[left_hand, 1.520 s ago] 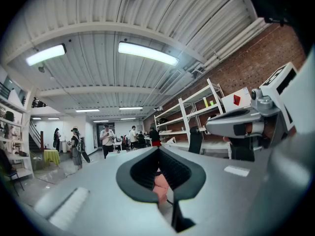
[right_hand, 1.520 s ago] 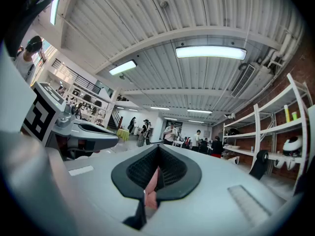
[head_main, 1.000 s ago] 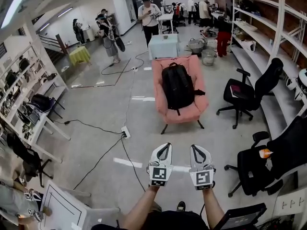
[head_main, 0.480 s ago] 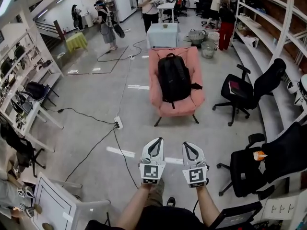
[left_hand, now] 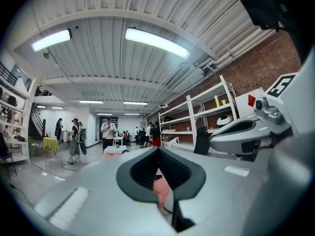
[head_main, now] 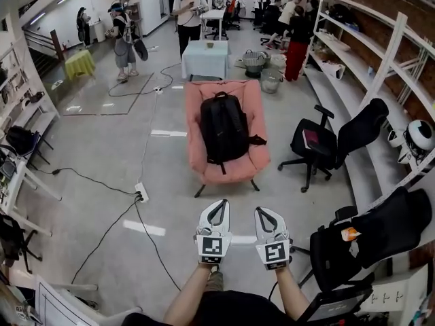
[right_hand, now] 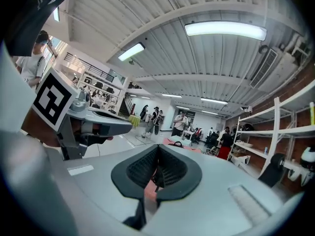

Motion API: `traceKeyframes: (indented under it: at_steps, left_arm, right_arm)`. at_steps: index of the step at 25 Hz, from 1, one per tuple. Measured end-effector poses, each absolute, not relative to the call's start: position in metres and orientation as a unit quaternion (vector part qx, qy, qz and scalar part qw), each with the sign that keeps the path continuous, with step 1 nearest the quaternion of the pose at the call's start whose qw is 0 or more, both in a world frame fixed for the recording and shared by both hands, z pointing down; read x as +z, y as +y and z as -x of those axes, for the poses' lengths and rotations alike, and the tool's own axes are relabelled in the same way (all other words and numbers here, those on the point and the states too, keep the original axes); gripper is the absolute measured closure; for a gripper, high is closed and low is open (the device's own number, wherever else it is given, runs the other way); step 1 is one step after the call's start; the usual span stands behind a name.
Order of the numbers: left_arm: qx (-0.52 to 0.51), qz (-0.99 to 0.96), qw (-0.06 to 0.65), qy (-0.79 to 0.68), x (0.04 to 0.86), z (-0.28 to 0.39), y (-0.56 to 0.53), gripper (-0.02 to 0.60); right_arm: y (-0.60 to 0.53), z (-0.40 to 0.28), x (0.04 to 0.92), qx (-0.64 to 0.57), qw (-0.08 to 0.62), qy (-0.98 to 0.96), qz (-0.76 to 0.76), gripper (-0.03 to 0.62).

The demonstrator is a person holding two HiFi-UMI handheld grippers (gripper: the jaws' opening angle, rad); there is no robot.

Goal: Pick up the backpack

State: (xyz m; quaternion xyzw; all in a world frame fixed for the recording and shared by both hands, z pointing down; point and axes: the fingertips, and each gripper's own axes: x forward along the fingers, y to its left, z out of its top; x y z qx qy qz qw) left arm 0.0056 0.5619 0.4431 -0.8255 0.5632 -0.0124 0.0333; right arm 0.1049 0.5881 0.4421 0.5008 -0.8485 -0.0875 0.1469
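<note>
A black backpack (head_main: 223,129) leans upright against the back of a pink armchair (head_main: 201,156) in the middle of the floor. Both grippers are held side by side, well short of the chair and pointing toward it. My left gripper (head_main: 217,205) is shut with nothing in it. My right gripper (head_main: 262,210) is shut and empty too. In the left gripper view the pink chair (left_hand: 161,191) shows through the gap of the closed jaws. In the right gripper view a strip of the backpack (right_hand: 157,173) and pink chair shows the same way.
A black office chair (head_main: 329,138) stands right of the armchair, another black chair (head_main: 367,236) near my right. A power strip (head_main: 141,194) with cables lies on the floor to the left. Shelving (head_main: 380,80) lines the right wall. People (head_main: 188,9) stand beyond a small table (head_main: 205,56).
The armchair and backpack have come closer and shifted left in the head view as I walked forward. Both grippers stayed shut and side by side.
</note>
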Motion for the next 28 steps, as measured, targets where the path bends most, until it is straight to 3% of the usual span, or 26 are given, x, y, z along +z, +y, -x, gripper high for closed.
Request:
traceKeyframes:
  at_steps: [11, 20, 28]
  left_arm:
    - [-0.011, 0.837, -0.004, 0.547, 0.477, 0.043, 0.437, 0.58]
    - [-0.037, 0.838, -0.035, 0.543, 0.515, 0.05, 0.336, 0.58]
    - [-0.084, 0.834, -0.022, 0.544, 0.523, 0.036, 0.187, 0.58]
  right_arm:
    - [0.466, -0.045, 0.464, -0.079, 0.166, -0.849, -0.496, 0.58]
    - [0.358, -0.046, 0.501, -0.049, 0.16, -0.857, -0.487, 0.58]
    - [0.197, -0.06, 0.516, -0.017, 0.132, -0.872, -0.472, 0.58]
